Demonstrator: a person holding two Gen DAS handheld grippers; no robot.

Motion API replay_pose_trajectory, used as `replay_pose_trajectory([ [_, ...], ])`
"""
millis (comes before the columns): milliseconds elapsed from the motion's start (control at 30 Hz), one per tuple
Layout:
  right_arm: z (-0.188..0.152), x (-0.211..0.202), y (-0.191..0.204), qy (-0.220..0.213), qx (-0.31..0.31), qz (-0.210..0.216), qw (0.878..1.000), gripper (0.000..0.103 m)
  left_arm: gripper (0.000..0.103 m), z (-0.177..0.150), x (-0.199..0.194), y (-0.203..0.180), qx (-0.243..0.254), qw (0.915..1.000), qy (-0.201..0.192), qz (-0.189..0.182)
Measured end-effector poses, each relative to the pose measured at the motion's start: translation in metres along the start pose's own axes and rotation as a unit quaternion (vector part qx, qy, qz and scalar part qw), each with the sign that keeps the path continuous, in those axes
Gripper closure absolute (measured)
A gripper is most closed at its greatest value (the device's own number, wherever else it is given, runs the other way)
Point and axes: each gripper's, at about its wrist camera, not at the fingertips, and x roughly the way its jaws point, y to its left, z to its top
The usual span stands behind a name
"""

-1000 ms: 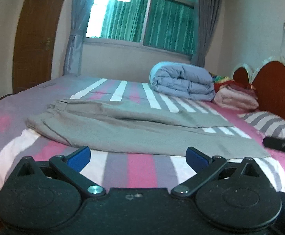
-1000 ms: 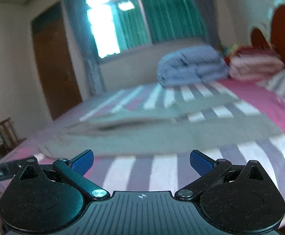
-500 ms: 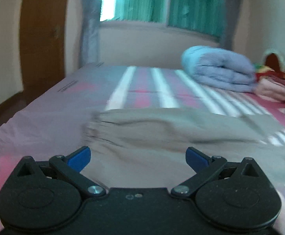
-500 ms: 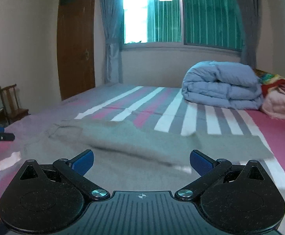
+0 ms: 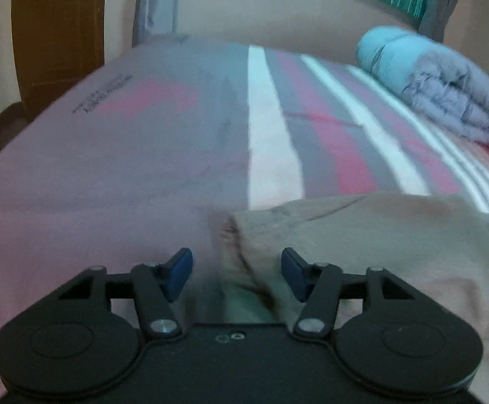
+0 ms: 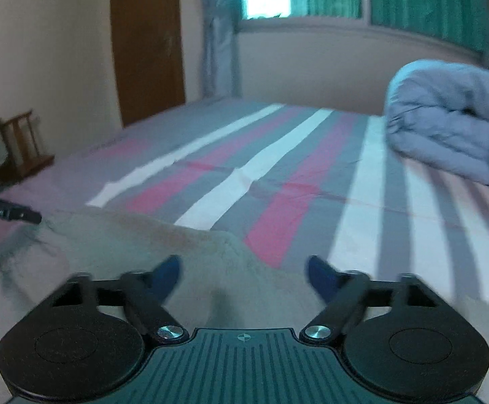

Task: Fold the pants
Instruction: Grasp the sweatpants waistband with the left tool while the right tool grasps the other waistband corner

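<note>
Beige-grey pants [image 5: 379, 235] lie flat on the striped bed. In the left wrist view my left gripper [image 5: 237, 274] is open, low over the pants' left corner edge, which lies between its blue fingertips [image 5: 178, 269]. In the right wrist view the pants [image 6: 126, 252] fill the lower left, and my right gripper [image 6: 244, 274] is open, low over their far edge, with cloth between the blurred blue fingertips [image 6: 321, 274]. Neither grips the cloth. The left gripper's tip [image 6: 8, 213] shows at the right view's left edge.
The bed sheet [image 5: 271, 141] has pink, grey and white stripes. A folded blue-grey duvet [image 6: 456, 134] lies at the far right. A brown door [image 6: 146, 40], curtains and a window stand behind. A small wooden rack [image 6: 22, 141] stands beside the bed at left.
Both grippers have dropped low and moved forward onto the pants' edges. The left swung to the left corner. Both jaws have narrowed a little but stay open.
</note>
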Motion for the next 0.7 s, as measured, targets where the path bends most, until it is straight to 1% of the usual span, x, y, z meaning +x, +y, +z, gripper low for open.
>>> replay_pose_trajectory([
  [133, 0.005, 0.049, -0.014, 0.016, -0.009, 0.018, 1.000, 0.031, 0.053, 0.013, 0.025, 0.012, -0.011, 0.9995, 0.017, -0.025],
  [200, 0.004, 0.064, -0.021, 0.019, -0.002, 0.019, 1.000, 0.031, 0.052, 0.019, 0.035, 0.013, -0.007, 0.9991, 0.024, -0.034],
  [300, 0.001, 0.082, -0.032, 0.041, 0.013, 0.038, 0.998, 0.031, 0.051, 0.028, 0.049, 0.009, 0.008, 0.9985, 0.036, -0.041],
  [367, -0.001, 0.088, -0.032, 0.061, 0.016, 0.040, 0.997, 0.031, 0.053, 0.033, 0.055, 0.006, 0.011, 0.9981, 0.040, -0.046],
  [400, -0.001, 0.093, -0.033, 0.071, 0.016, 0.045, 0.996, 0.031, 0.057, 0.035, 0.057, 0.003, 0.010, 0.9978, 0.042, -0.050],
  [433, 0.000, 0.098, -0.034, 0.080, 0.017, 0.059, 0.995, 0.031, 0.061, 0.038, 0.059, 0.001, 0.014, 0.9973, 0.042, -0.058],
  [467, 0.001, 0.100, -0.032, 0.082, 0.017, 0.064, 0.994, 0.031, 0.066, 0.039, 0.060, -0.002, 0.020, 0.9966, 0.043, -0.067],
  [500, 0.002, 0.101, -0.033, 0.083, 0.018, 0.071, 0.994, 0.031, 0.065, 0.039, 0.061, -0.006, 0.032, 0.9967, 0.043, -0.060],
  [533, 0.004, 0.103, -0.034, 0.087, 0.022, 0.088, 0.992, 0.032, 0.065, 0.036, 0.062, -0.009, 0.045, 0.9966, 0.042, -0.055],
  [567, 0.004, 0.106, -0.034, 0.097, 0.020, 0.099, 0.990, 0.035, 0.065, 0.034, 0.063, -0.010, 0.049, 0.9965, 0.041, -0.053],
  [600, 0.003, 0.108, -0.029, 0.107, 0.004, 0.090, 0.990, 0.043, 0.070, 0.032, 0.063, -0.010, 0.046, 0.9966, 0.038, -0.056],
  [633, 0.001, 0.111, -0.025, 0.114, -0.015, 0.076, 0.990, 0.064, 0.077, 0.031, 0.061, -0.009, 0.046, 0.9963, 0.034, -0.064],
  [667, 0.001, 0.111, -0.024, 0.115, -0.017, 0.079, 0.990, 0.086, 0.079, 0.030, 0.058, -0.009, 0.053, 0.9962, 0.026, -0.064],
  [700, 0.002, 0.110, -0.024, 0.114, -0.012, 0.085, 0.990, 0.089, 0.085, 0.030, 0.054, -0.011, 0.059, 0.9962, 0.018, -0.061],
])
